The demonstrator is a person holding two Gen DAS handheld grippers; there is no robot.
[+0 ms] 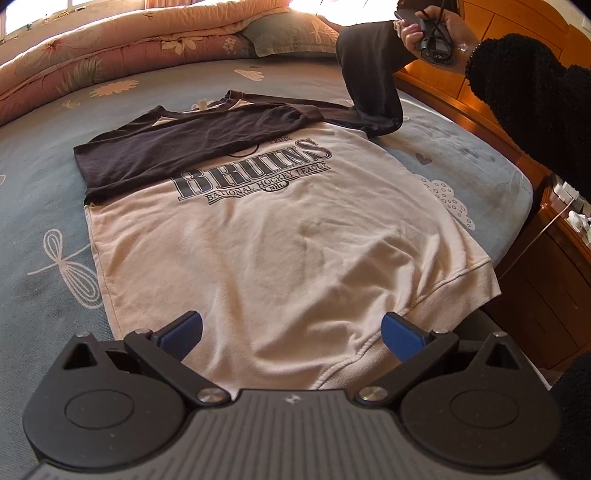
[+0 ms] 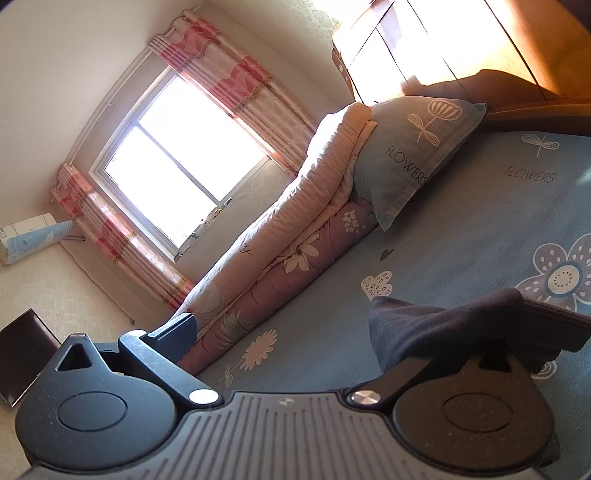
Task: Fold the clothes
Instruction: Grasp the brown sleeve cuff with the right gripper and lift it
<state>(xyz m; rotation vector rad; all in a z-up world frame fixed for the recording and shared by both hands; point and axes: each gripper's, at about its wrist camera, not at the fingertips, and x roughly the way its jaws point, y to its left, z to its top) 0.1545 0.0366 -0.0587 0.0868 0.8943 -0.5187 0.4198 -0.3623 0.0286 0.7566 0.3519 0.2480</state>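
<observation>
A cream sweatshirt [image 1: 258, 236] with dark sleeves and a "BRUINS" print lies flat on the blue bed sheet [image 1: 44, 192]. Its left sleeve [image 1: 177, 147] is folded across the chest. My left gripper [image 1: 291, 332] is open, hovering just above the sweatshirt's hem. The right sleeve [image 1: 369, 77] is lifted off the bed at the top right, up by the hand holding the right gripper [image 1: 424, 26]. In the right wrist view the right gripper [image 2: 291, 332] has its jaws wide apart, and the dark sleeve cuff [image 2: 461, 325] is draped over its right finger, hiding it.
A rolled pink floral quilt [image 1: 110, 55] and a blue pillow [image 2: 417, 147] lie along the far side of the bed. A wooden headboard [image 1: 498, 33] and bedside cabinet [image 1: 554, 277] stand on the right. A window with pink curtains [image 2: 177, 158] shows in the right wrist view.
</observation>
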